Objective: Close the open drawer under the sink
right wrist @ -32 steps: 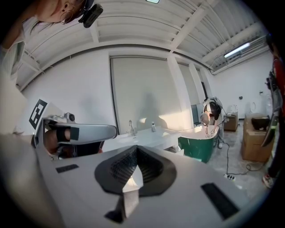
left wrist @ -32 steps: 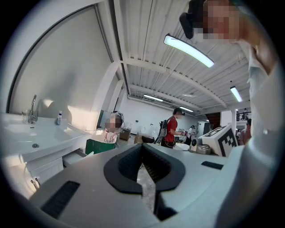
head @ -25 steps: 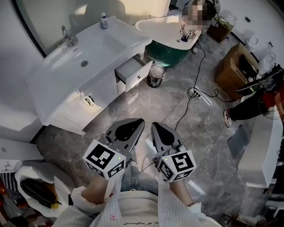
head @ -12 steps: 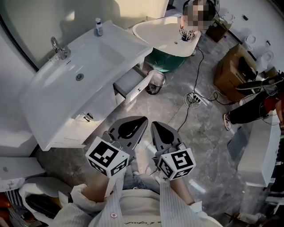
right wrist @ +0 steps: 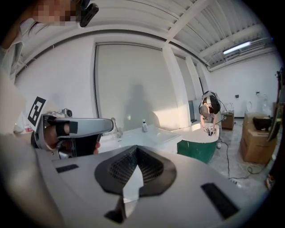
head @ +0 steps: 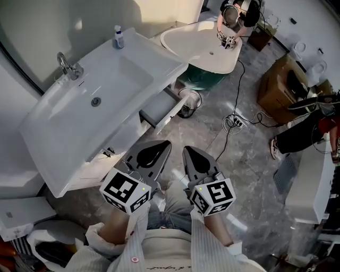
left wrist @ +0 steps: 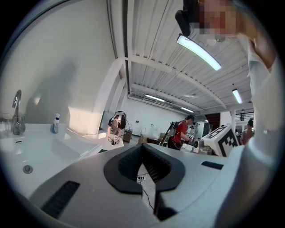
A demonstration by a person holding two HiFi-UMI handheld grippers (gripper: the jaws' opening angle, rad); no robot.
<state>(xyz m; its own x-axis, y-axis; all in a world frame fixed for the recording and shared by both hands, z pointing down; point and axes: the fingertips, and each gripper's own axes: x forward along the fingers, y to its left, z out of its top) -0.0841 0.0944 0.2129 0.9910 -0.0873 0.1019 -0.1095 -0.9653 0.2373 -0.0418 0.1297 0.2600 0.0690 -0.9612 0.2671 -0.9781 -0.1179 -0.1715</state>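
Observation:
The white drawer [head: 163,110] stands pulled out from the white vanity below the sink [head: 95,101], its front panel facing the floor side. In the head view my left gripper [head: 167,144] and right gripper [head: 186,150] are held side by side near my body, both short of the drawer and pointing toward it. Both are shut with nothing between the jaws. The left gripper [left wrist: 142,145] looks past the sink's edge [left wrist: 40,151]. The right gripper [right wrist: 136,148] looks at the sink top [right wrist: 142,136]. The drawer is hidden in both gripper views.
A faucet [head: 66,66] and a small bottle [head: 118,37] stand on the sink. A wire bin [head: 188,103] sits by the drawer. Beyond is a white tub [head: 204,42] with a person [head: 236,13] bent over it. A power strip [head: 234,122], cardboard box [head: 281,79] and someone's leg [head: 300,133] lie right.
The head view has come closer to the vanity, so the sink and drawer sit lower and larger in view. Both grippers keep the same pose, shut and side by side.

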